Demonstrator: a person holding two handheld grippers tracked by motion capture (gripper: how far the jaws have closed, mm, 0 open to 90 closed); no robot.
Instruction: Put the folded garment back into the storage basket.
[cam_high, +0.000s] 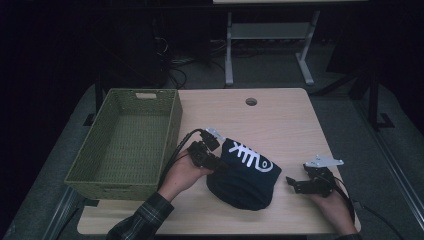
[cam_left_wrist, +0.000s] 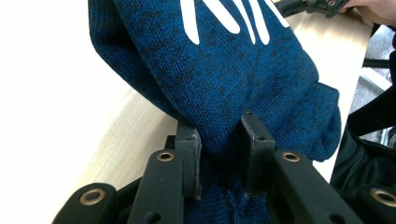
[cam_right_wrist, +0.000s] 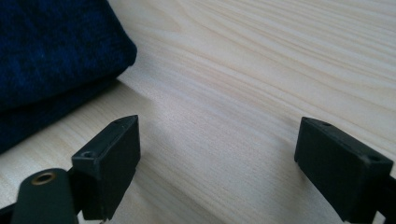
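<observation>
High view: the dark blue knit garment (cam_high: 247, 175) lies bunched near the tabletop's (cam_high: 280, 120) front edge, right of the green basket (cam_high: 125, 142). Left gripper view: the left gripper (cam_left_wrist: 219, 149) is clamped on a fold of it. Right gripper view: the right gripper (cam_right_wrist: 217, 158) gapes wide over bare wood, the garment just beside it

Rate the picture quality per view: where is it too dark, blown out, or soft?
High view: dim, floor and surroundings nearly black, the navy knit garment barely separates from shadow. Left gripper view: the table at left blows out to white; knit texture sharp where the left gripper pinches it. Right gripper view: evenly lit, wood grain clear, right gripper jaws slightly soft.
</observation>
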